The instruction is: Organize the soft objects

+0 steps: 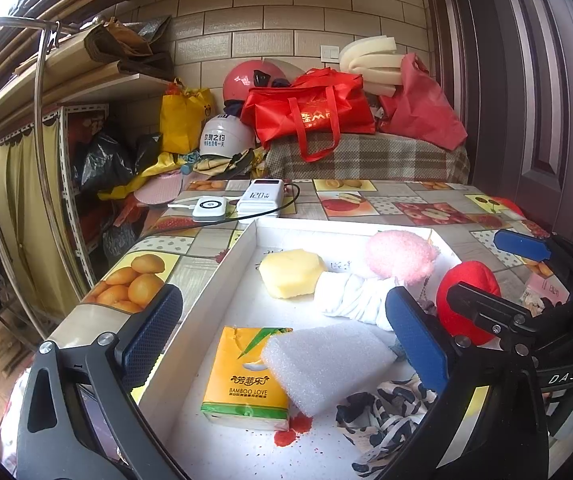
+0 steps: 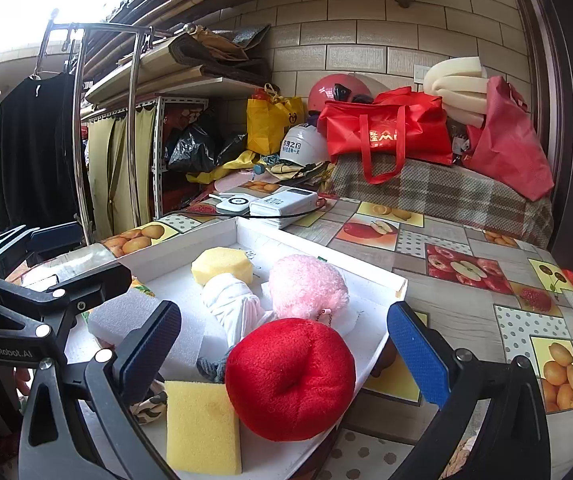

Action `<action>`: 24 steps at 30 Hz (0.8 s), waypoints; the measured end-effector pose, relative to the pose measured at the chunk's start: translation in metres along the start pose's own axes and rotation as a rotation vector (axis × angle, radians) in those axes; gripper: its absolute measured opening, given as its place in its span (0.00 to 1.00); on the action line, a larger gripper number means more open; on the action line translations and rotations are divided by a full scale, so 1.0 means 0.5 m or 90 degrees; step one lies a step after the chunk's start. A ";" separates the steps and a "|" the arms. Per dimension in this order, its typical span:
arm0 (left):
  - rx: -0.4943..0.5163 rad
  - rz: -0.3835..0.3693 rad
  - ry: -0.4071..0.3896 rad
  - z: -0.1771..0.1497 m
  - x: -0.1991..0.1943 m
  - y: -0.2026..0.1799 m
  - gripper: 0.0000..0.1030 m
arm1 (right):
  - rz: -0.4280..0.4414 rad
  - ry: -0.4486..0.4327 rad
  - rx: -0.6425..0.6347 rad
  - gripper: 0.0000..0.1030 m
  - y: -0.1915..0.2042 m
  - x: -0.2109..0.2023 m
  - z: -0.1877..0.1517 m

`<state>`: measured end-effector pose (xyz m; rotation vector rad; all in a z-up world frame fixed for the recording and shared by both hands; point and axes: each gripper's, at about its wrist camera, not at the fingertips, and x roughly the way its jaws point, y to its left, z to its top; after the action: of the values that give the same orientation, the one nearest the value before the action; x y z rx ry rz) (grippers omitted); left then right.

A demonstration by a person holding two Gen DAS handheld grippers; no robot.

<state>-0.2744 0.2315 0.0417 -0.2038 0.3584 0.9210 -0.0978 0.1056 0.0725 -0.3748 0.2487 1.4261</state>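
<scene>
Red plush point(image 2: 289, 376); pink pompom point(image 2: 306, 286); yellow sponge point(image 2: 202, 426); white tray point(image 1: 206, 304); fruit-print tablecloth point(image 2: 466, 280).

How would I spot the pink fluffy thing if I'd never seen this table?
Find the white tray on the fruit-patterned tablecloth. Toward its far side, the pink puff sits behind the red plush and beside the knotted white cloth. It alone is pale pink and fuzzy.

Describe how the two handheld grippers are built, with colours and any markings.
Both match: black angular frames with silver screw heads, and two fingers each faced with flat blue dimpled pads. The left gripper has white "GenRobot.AI" lettering on its body, read in the right wrist view. The right gripper has "DAS" in white, read in the left wrist view. No cables show on either. No sleeve can be made out.
</scene>
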 end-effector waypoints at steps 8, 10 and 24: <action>0.001 -0.001 0.000 0.000 0.001 0.001 1.00 | 0.000 -0.001 0.000 1.00 0.001 -0.001 -0.001; 0.001 -0.001 -0.001 0.000 0.000 0.001 1.00 | 0.000 -0.001 0.000 1.00 0.001 -0.001 -0.001; 0.000 -0.002 0.000 0.000 0.001 0.004 1.00 | -0.002 -0.009 0.003 1.00 0.000 -0.005 0.008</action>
<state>-0.2754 0.2331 0.0415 -0.2036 0.3582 0.9179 -0.0983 0.1050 0.0769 -0.3614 0.2401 1.4240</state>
